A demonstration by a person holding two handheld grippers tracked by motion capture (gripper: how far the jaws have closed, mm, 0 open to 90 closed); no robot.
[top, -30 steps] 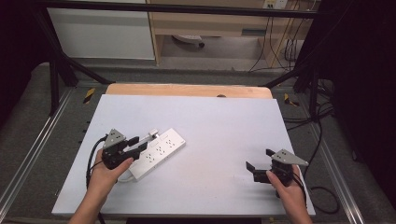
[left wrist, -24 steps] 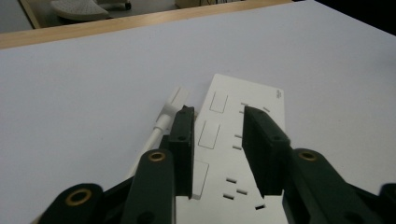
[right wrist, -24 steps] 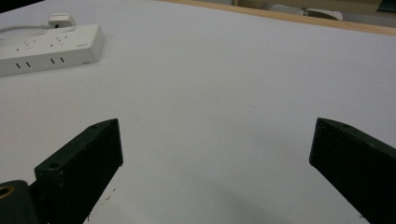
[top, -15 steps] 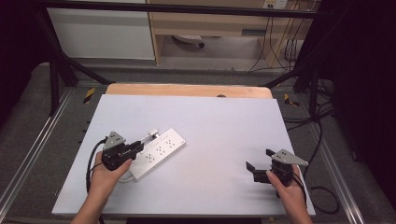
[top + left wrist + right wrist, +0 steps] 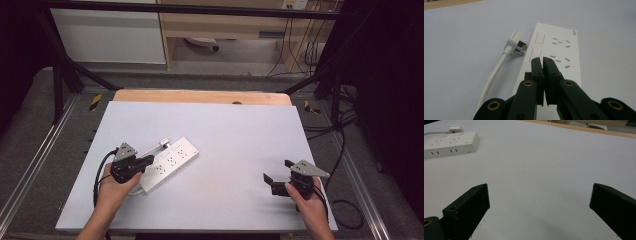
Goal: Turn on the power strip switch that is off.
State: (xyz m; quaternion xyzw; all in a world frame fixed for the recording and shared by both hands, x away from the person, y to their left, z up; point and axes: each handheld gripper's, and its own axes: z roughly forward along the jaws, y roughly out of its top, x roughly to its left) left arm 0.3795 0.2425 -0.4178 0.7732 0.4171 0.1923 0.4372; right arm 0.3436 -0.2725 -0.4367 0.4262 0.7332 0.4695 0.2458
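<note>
Left gripper view shows the left gripper (image 5: 543,61) with jaws just closed together on nothing, poised over the near end of the power strip (image 5: 556,53) at the table's left, so pressing down could skid the strip.

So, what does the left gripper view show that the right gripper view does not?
Left gripper view: the left hand-held gripper, jaws shut with nothing between them, over the power strip; the plug's metal pins beside it.
Right gripper view: the right hand-held gripper, jaws wide open over bare table; the strip's side sockets.
Both: strip, plug, white table.
</note>
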